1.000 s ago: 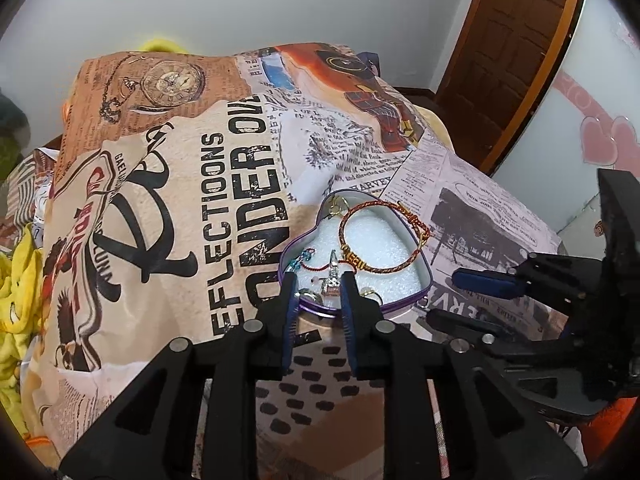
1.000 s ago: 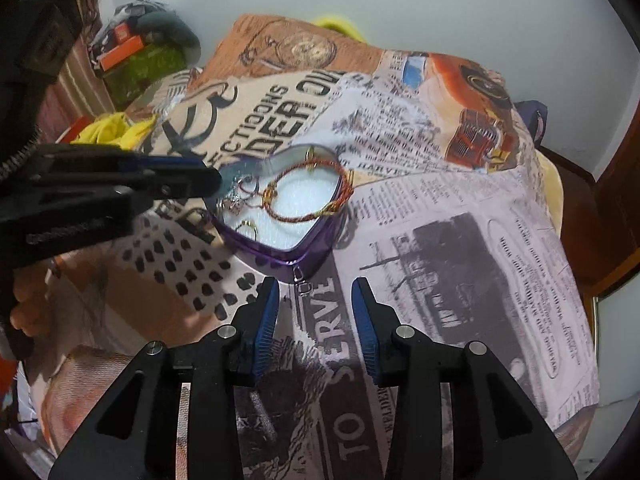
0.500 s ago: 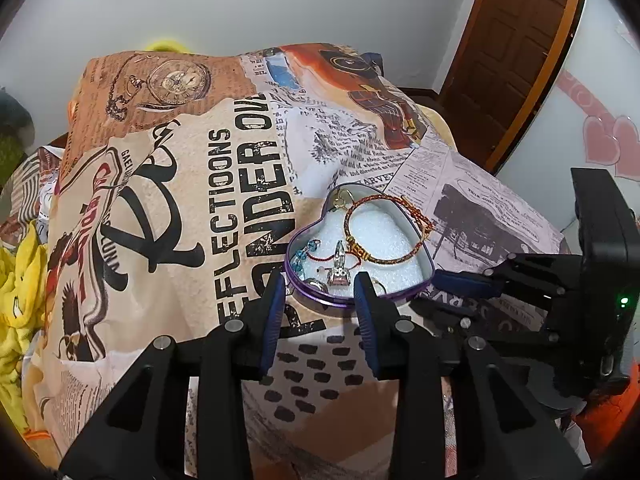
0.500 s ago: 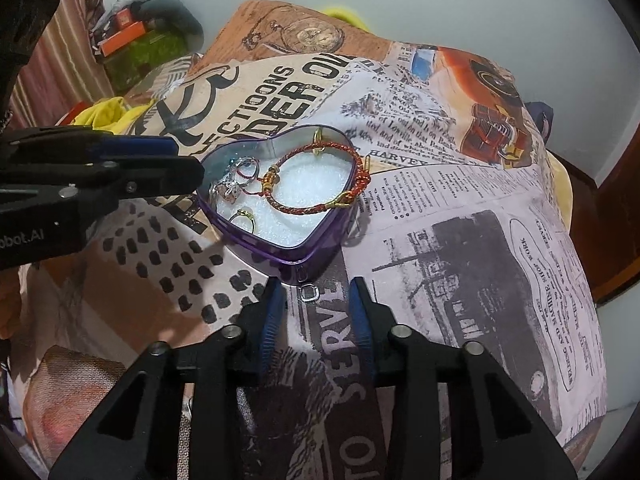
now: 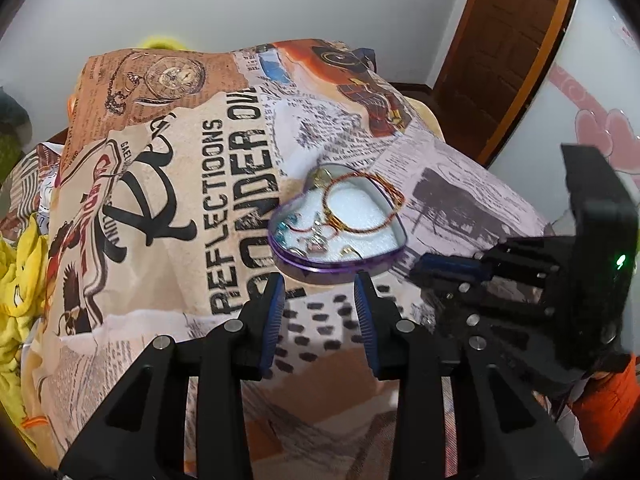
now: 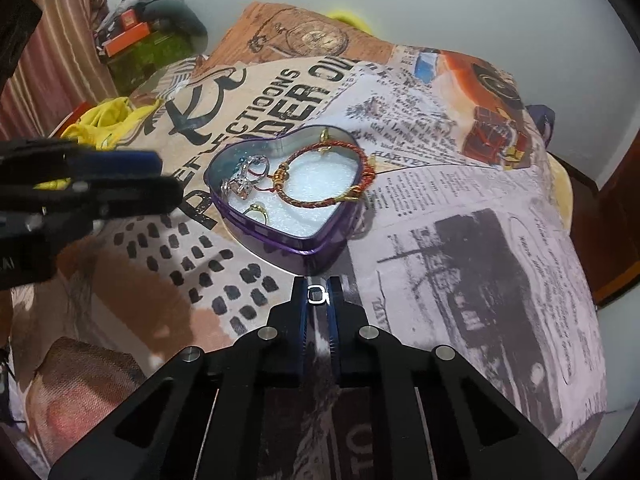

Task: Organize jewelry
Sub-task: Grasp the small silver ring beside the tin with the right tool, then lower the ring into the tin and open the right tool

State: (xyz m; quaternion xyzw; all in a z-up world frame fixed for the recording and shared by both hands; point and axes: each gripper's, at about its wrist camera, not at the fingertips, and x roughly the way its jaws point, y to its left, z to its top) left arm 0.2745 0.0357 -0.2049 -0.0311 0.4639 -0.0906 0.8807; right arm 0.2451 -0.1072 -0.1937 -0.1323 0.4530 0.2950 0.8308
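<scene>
A purple heart-shaped tin (image 6: 280, 236) (image 5: 336, 270) lies open on the bed, lined with white foam. In it rest a red-and-gold cord bracelet (image 6: 316, 203), silver rings (image 6: 244, 184) and a gold ring (image 6: 258, 210). Just in front of the tin's point, my right gripper (image 6: 318, 294) (image 5: 420, 270) has its jaws closing tight on a small squarish silver ring (image 6: 318, 295), with both pads pressing on it. My left gripper (image 5: 319, 284) (image 6: 168, 178) stands open just short of the tin's near wall, with nothing between its fingers.
A newspaper-print blanket (image 5: 200, 200) covers the bed. Yellow cloth (image 5: 16, 272) is bunched at its left edge, and boxes and clutter (image 6: 140, 40) lie beyond the far left corner. A brown door (image 5: 508, 40) stands at the back right. An orange sleeve (image 5: 608, 400) shows behind the right gripper.
The right gripper's jaws went from wide apart to shut on the silver ring in front of the tin. The left gripper's jaws spread wider and drew back from the tin's rim.
</scene>
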